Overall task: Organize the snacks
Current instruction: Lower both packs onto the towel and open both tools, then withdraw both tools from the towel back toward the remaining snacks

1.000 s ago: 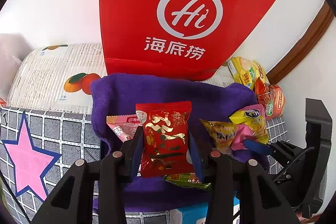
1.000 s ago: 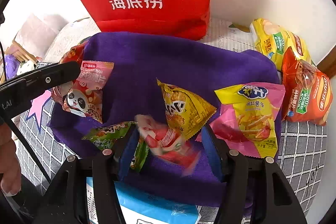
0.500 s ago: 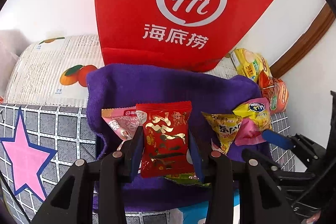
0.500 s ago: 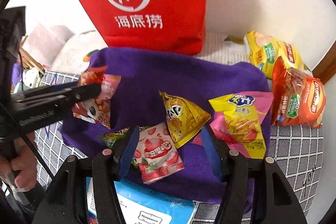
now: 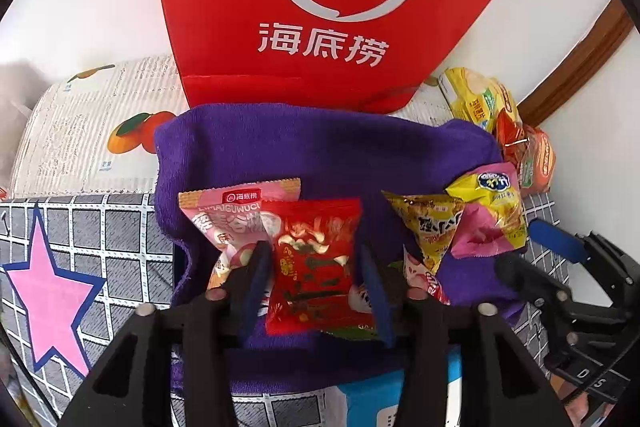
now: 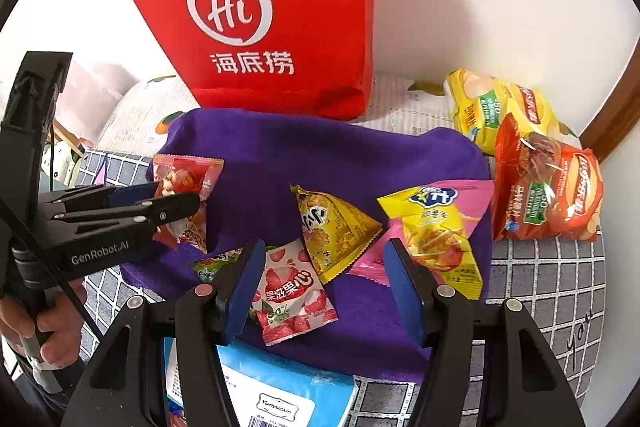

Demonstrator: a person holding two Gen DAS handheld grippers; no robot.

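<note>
My left gripper is shut on a red snack packet and holds it over the purple towel. It also shows in the right wrist view, with the red packet in it at the towel's left edge. My right gripper is open and empty above a pink strawberry packet on the towel. A yellow triangular packet, a pink-yellow chip packet and a pink packet lie on the towel.
A tall red paper bag stands against the wall behind the towel. A yellow chip bag and an orange chip bag lie at the right. A blue tissue pack lies at the front. A green packet lies beside the strawberry one.
The left gripper has carried the red packet forward and lower over the towel. The right gripper let go of the strawberry packet, which now lies on the towel, and drew back.
</note>
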